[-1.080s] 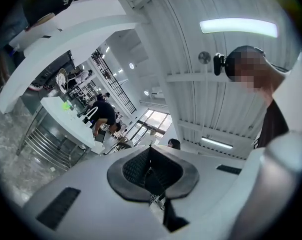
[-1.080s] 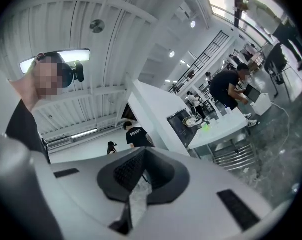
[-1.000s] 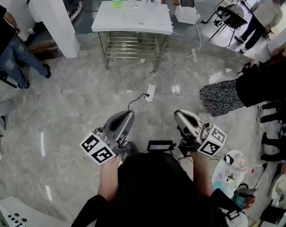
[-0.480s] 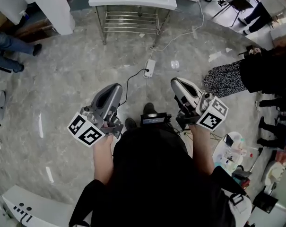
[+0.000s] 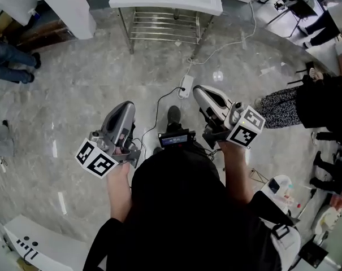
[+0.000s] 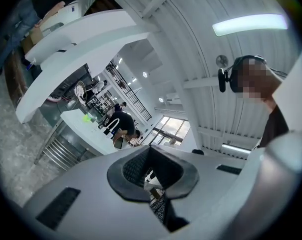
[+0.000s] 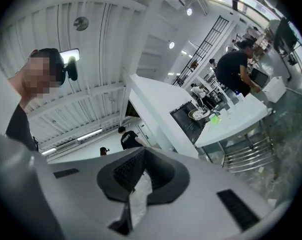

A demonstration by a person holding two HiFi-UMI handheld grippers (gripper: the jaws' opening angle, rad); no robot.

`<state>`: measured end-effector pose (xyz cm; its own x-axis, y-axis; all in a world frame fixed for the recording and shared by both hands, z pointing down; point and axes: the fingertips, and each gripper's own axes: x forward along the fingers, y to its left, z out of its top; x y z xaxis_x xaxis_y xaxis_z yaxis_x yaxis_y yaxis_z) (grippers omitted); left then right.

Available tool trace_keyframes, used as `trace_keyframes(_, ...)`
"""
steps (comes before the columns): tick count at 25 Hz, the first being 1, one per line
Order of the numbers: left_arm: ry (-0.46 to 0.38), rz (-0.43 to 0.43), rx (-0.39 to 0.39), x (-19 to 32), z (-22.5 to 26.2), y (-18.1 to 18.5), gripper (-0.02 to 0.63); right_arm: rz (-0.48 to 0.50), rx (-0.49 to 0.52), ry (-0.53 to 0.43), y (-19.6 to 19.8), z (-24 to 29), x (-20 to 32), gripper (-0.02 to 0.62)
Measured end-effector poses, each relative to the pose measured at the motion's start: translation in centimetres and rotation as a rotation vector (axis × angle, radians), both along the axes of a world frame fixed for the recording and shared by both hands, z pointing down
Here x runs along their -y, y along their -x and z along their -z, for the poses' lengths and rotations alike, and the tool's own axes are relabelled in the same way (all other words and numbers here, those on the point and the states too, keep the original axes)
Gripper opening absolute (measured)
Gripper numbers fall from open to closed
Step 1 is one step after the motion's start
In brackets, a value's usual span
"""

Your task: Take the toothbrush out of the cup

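Left gripper (image 5: 124,107), right gripper (image 5: 201,91) nearer white wire-shelved table (image 5: 166,7); ribbed jaws closed, empty.

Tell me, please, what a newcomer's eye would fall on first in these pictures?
First, the two hand-held grippers in the middle of the head view, the left gripper and the right gripper, both shut and empty, each with a black-and-white marker cube. Beyond them, at the top, stands a white table with a metal rack beneath, and a power strip lies on the grey marbled floor.
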<state>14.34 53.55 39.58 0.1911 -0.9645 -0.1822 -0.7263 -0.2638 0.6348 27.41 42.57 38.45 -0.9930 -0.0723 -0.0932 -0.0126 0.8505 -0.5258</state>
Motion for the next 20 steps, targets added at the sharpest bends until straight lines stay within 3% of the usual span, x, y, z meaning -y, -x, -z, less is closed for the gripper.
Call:
trace_keyframes(6,0.073,-0.054,0.023,9.2,0.0,2.5,0.008,-0.05,0.017,0.035,2.5,-0.9,9.6,0.006)
trace_keyframes(13,0.08,-0.12,0.02,21.0,1.1,2.5,0.008,-0.101,-0.029,0.045,1.9,-0.6,19.4,0.006)
trace_keyframes(20,0.048,-0.123,-0.002,26.5,1.8,3.0,0.008,-0.094,-0.075,0.007,2.6,-0.1,24.4,0.006)
